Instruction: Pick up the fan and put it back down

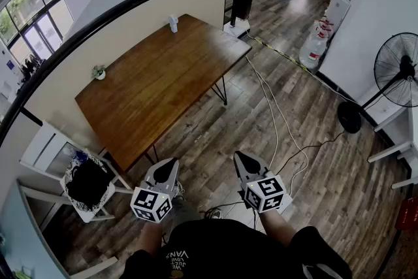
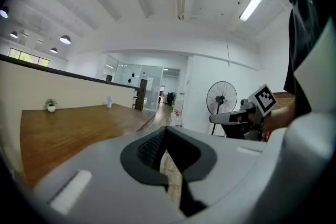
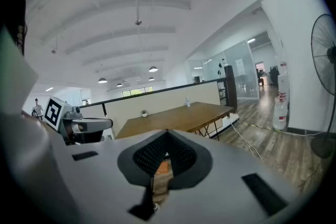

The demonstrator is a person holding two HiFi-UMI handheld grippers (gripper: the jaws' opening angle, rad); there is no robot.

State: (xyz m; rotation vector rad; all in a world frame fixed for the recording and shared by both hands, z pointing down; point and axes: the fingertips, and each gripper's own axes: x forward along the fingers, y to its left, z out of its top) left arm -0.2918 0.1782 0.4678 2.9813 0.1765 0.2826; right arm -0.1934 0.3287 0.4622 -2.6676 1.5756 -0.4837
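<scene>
The grey left gripper [image 1: 171, 162] and right gripper [image 1: 240, 157] were pinched shut on nothing, and the black pedestal fan [image 1: 397, 78] stood well apart by the white wall [image 1: 353, 42], so stepping close and opening wide around its pole looked wise.

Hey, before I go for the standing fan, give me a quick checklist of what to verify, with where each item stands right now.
1. Hands free: the left gripper and the right gripper hold nothing: ok.
2. Jaws open for a grasp: both are shut: not ok.
3. The fan is upright on its base: ok.
4. The fan is within reach: it stands well off to the right, by the wall: not ok.
5. Walkway free of snags: cables trail over the floor toward the fan: not ok.
6. The fan is unplugged: cannot tell.
</scene>
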